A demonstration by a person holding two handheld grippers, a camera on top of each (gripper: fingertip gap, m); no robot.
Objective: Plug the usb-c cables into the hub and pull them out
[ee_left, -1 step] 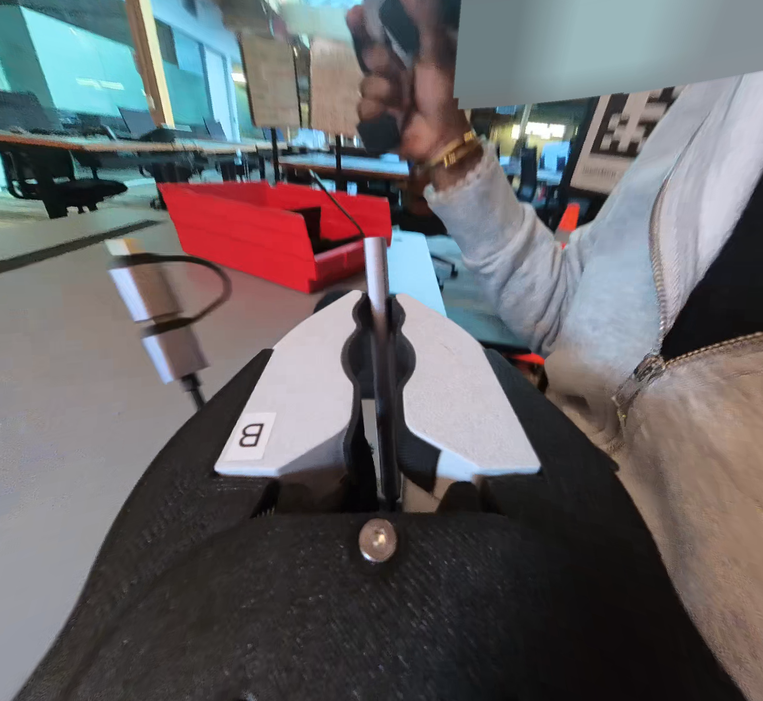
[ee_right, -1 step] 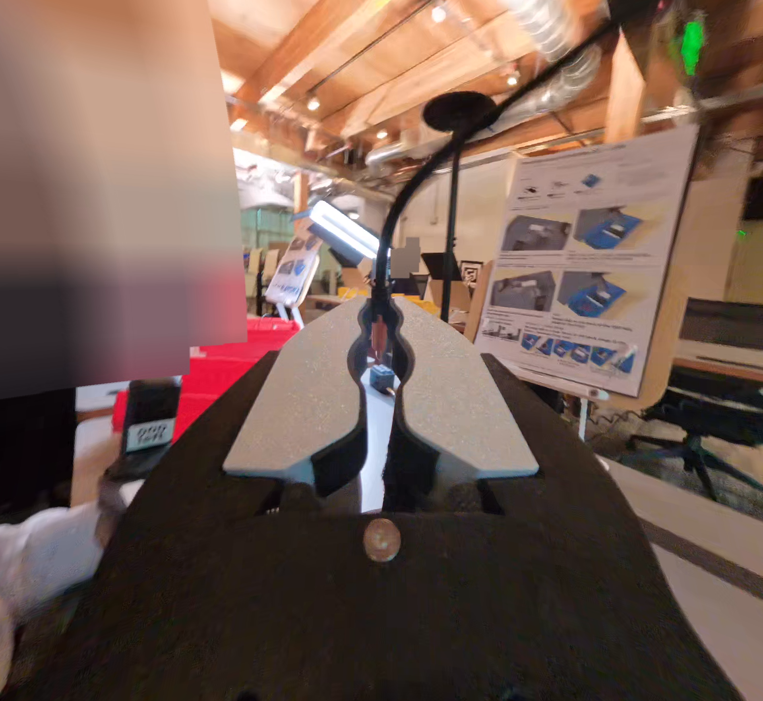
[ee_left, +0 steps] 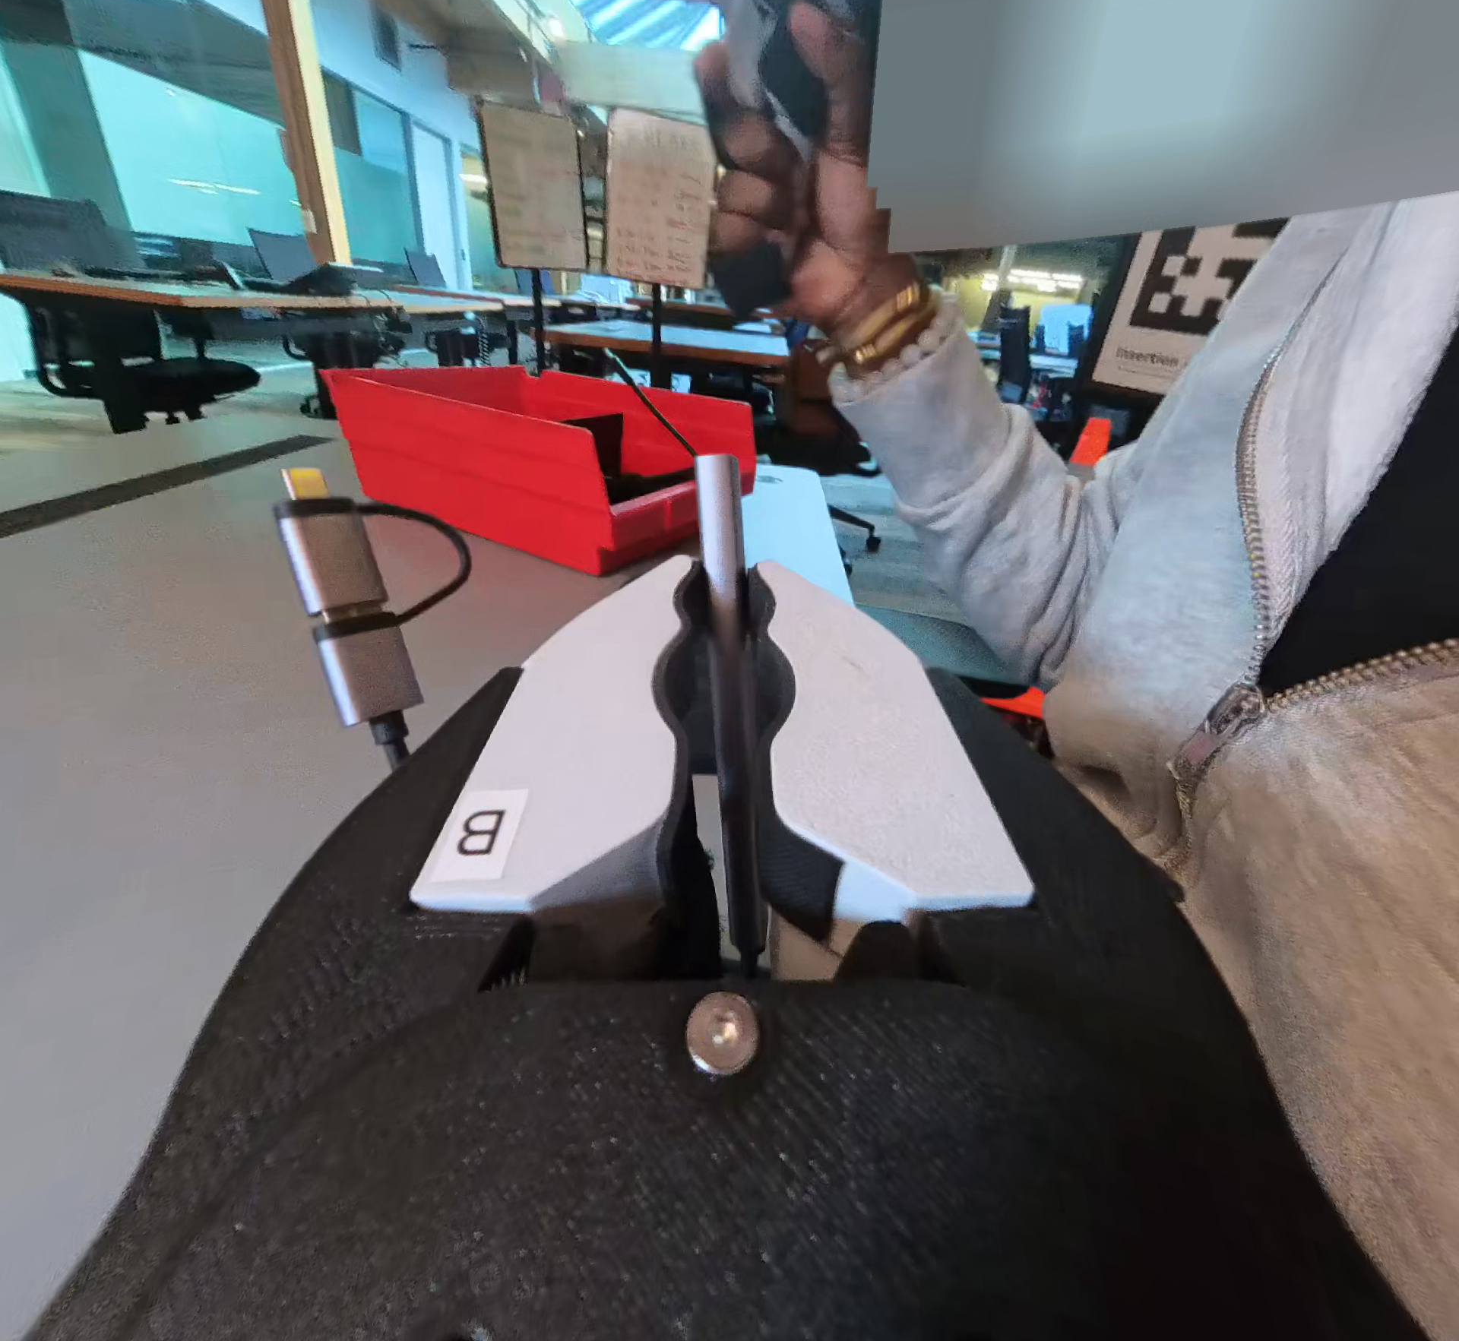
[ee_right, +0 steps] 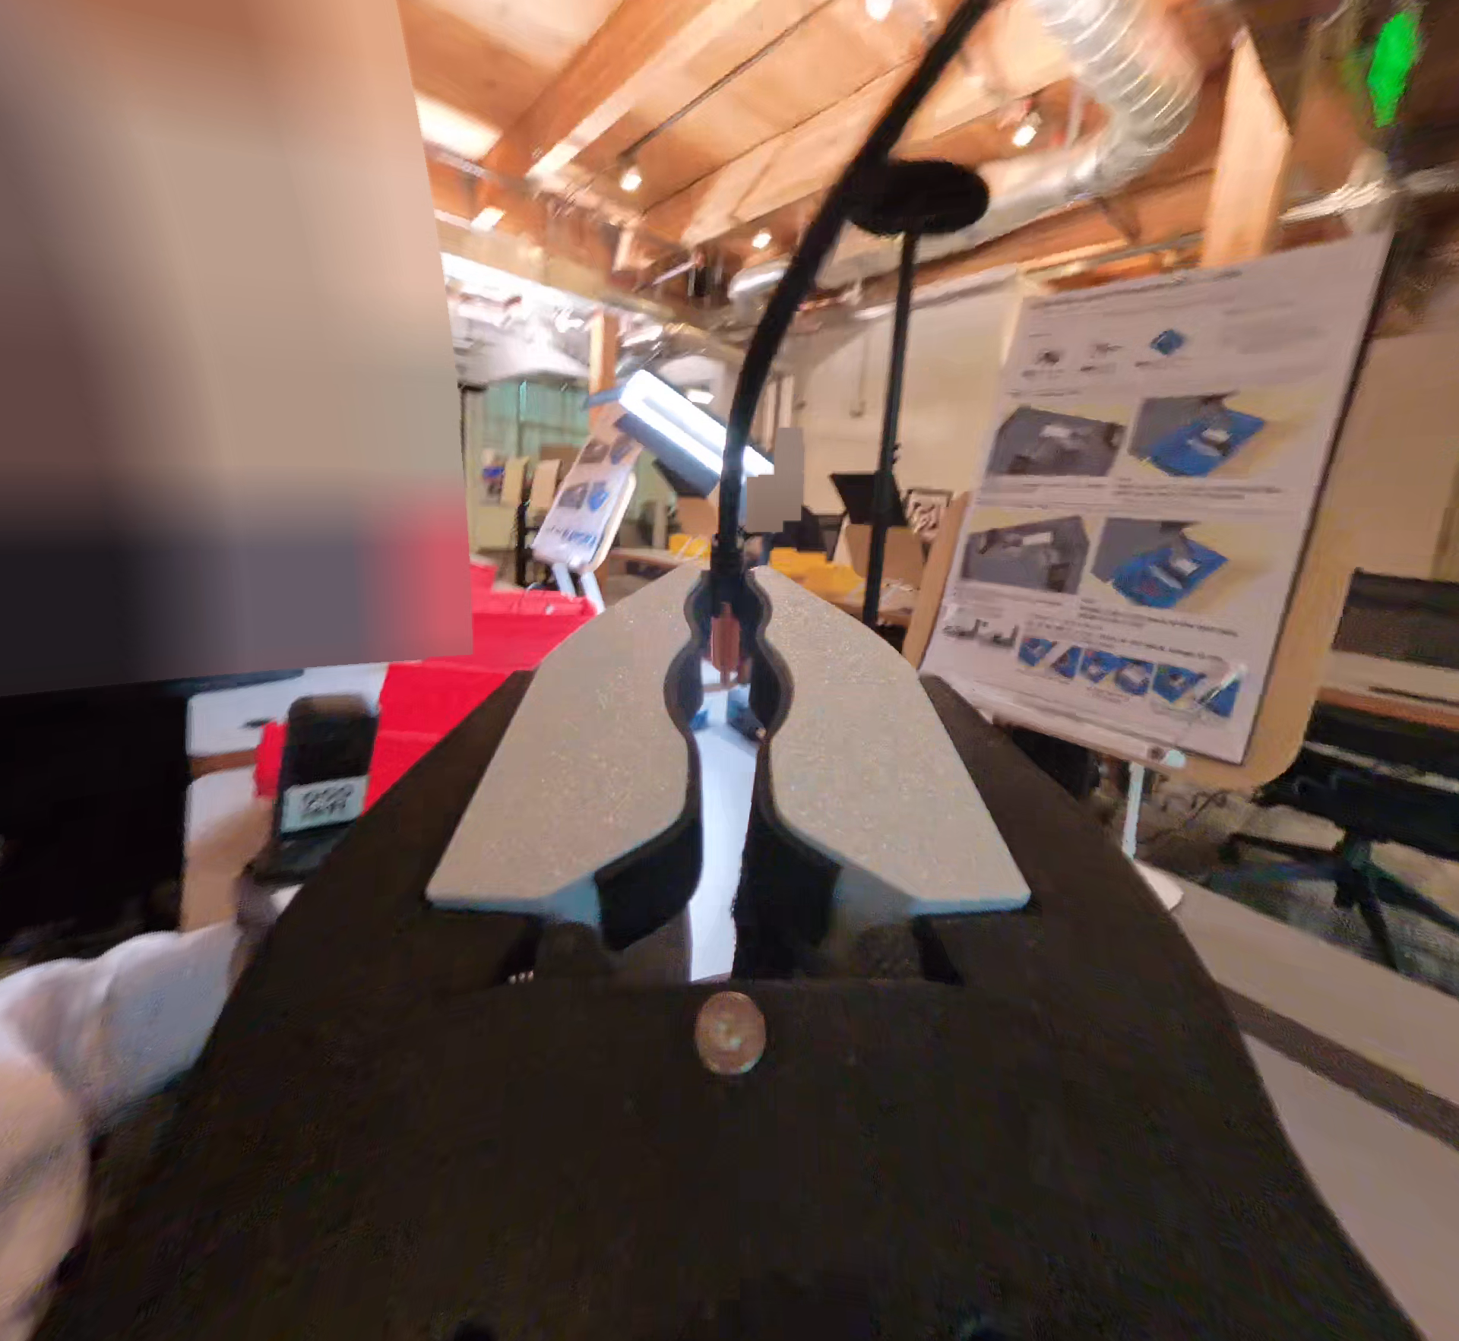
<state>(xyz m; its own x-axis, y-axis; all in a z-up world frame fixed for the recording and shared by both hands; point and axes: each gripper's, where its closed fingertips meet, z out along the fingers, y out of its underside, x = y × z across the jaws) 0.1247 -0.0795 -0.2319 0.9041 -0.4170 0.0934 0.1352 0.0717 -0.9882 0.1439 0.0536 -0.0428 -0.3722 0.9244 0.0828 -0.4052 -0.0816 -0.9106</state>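
My left gripper [ee_left: 722,577] is shut on the slim grey hub [ee_left: 718,514], held edge-on with its end sticking out past the fingertips. The hub's own short lead with a grey metal plug and adapter [ee_left: 339,593] hangs at the left over the grey table [ee_left: 142,790]. My right gripper [ee_right: 726,581] is shut on a copper-coloured usb-c cable plug [ee_right: 725,640]. Its black cable [ee_right: 789,324] arcs up and to the right. In the left wrist view a hand [ee_left: 789,198] holds the right gripper raised high, apart from the hub.
A red bin [ee_left: 505,450] stands on the table behind the hub, with a white object [ee_left: 789,522] beside it. The person's torso in a light zipped jacket [ee_left: 1184,514] fills the right. A poster board on a stand [ee_right: 1145,514] and a black lamp pole [ee_right: 892,435] stand to the right. My right fingertips sit around 25 cm from my left ones.
Both grips are unchanged. The hanging plug has shifted slightly to the right in the left wrist view, and the right wrist view has tilted a little.
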